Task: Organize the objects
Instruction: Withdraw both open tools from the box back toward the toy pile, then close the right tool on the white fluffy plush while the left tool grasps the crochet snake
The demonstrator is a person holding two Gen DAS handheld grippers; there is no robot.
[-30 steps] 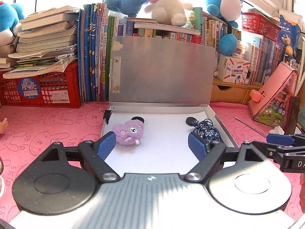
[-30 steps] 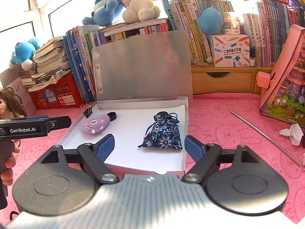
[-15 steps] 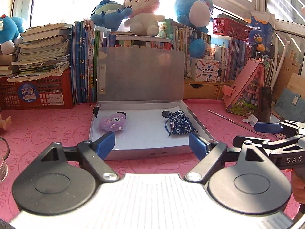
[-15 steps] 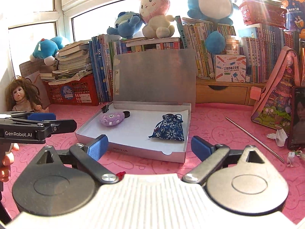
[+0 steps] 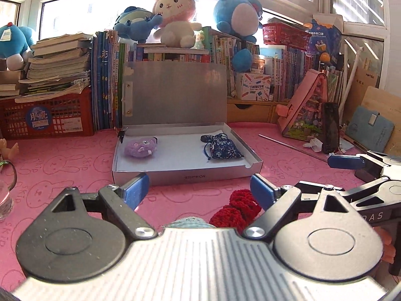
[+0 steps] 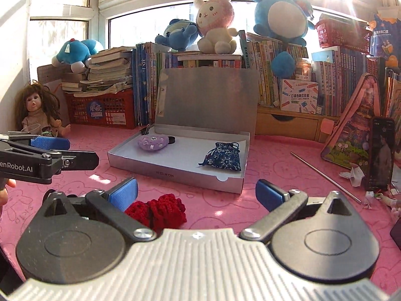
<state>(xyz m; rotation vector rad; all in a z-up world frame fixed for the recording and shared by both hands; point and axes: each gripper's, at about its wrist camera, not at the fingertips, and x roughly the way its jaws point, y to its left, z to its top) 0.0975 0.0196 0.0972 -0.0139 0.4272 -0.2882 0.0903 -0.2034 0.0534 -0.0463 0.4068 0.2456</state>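
An open silver box (image 5: 190, 175) (image 6: 175, 173) lies on the pink cloth with its lid upright. Inside it are a purple plush (image 5: 140, 146) (image 6: 153, 143) at the left and a blue patterned pouch (image 5: 223, 148) (image 6: 223, 156) at the right. A red crocheted piece (image 5: 235, 209) (image 6: 156, 210) lies on the cloth in front of the box. My left gripper (image 5: 198, 190) hangs over it with jaws opening, the piece near its right finger and untouched. My right gripper (image 6: 196, 192) is alongside, jaws opening, the piece by its left finger, not gripped.
Books, a red basket (image 5: 47, 120) and plush toys line the back. A doll (image 6: 37, 115) sits at the far left. A metal rod (image 6: 323, 173), an upright phone (image 6: 381, 150) and a pink house-shaped case (image 5: 308, 107) are on the right. A glass (image 5: 5, 193) stands at the left edge.
Both grippers have drawn back from over the box to the cloth in front of it. The red crocheted piece has come into view beneath them. The right jaws have widened.
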